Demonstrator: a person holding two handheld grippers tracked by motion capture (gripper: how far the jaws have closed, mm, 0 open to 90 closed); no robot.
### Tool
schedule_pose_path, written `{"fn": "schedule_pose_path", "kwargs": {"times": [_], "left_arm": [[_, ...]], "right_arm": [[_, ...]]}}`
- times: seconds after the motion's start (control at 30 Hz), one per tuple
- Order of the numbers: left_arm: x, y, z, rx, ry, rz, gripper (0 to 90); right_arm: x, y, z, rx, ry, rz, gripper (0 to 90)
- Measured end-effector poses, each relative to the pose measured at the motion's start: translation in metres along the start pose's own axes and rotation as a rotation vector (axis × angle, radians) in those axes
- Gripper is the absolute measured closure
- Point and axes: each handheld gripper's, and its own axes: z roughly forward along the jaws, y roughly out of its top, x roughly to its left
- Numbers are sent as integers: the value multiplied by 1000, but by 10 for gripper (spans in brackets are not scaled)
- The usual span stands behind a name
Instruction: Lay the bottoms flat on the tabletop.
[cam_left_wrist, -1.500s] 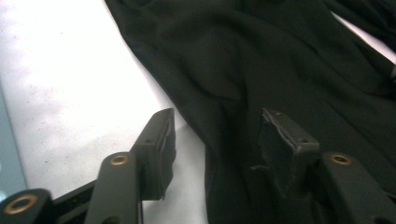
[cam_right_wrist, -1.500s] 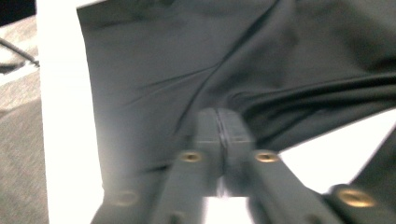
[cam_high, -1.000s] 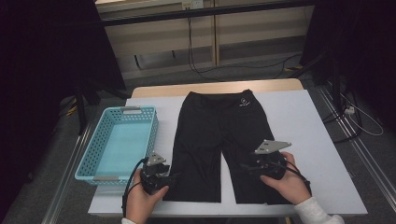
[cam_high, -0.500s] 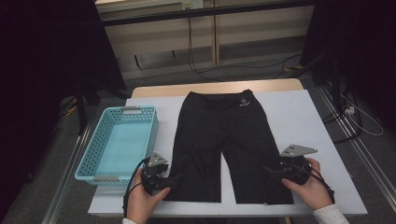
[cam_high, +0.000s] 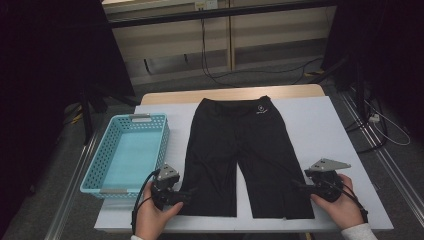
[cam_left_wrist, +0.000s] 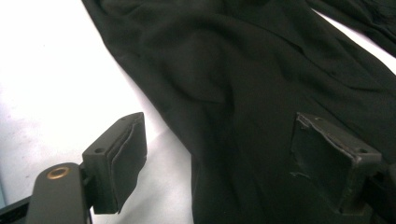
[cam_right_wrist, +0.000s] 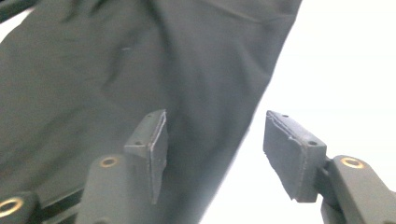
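Black shorts (cam_high: 240, 145) lie flat on the white table (cam_high: 320, 125), waistband at the far side and both legs toward me. My left gripper (cam_high: 186, 194) sits at the outer edge of the left leg near its hem. Its jaws have just been opening and stand open (cam_left_wrist: 219, 126), one over bare table, the other over the cloth (cam_left_wrist: 233, 60), with the cloth's edge lying between them. My right gripper (cam_high: 298, 186) is at the outer edge of the right leg. Its jaws (cam_right_wrist: 215, 119) have just been closing but remain open, straddling the cloth's edge (cam_right_wrist: 140, 56).
A light blue plastic basket (cam_high: 165, 135) stands empty at the table's left side, close to my left hand. White table surface shows to the right of the shorts. Beyond the table lie cables on the floor and dark stands.
My right gripper has slid to the right, from on top of the right leg to its outer edge. The left hand has stayed where it was.
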Motion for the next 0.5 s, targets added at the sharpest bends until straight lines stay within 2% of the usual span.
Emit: {"fn": "schedule_pose_path", "kwargs": {"times": [0.07,0.13,0.27,0.33,0.37,0.5], "left_arm": [[0,0,0,4,-3,-6,204],[0,0,0,8,7,-6,210],[0,-1,1,11,23,1,240],[0,-1,2,25,36,42,272],[-1,-2,2,16,32,21,284],[-2,-3,5,34,49,20,298]], "right_arm": [[-4,-1,-1,-5,-13,37,445],[-6,-3,-1,3,4,66,488],[-6,-3,-3,7,-8,87,545],[-6,-3,-4,12,-2,80,577],[-6,-3,-4,15,2,71,609],[-2,-3,-6,27,10,56,659]]}}
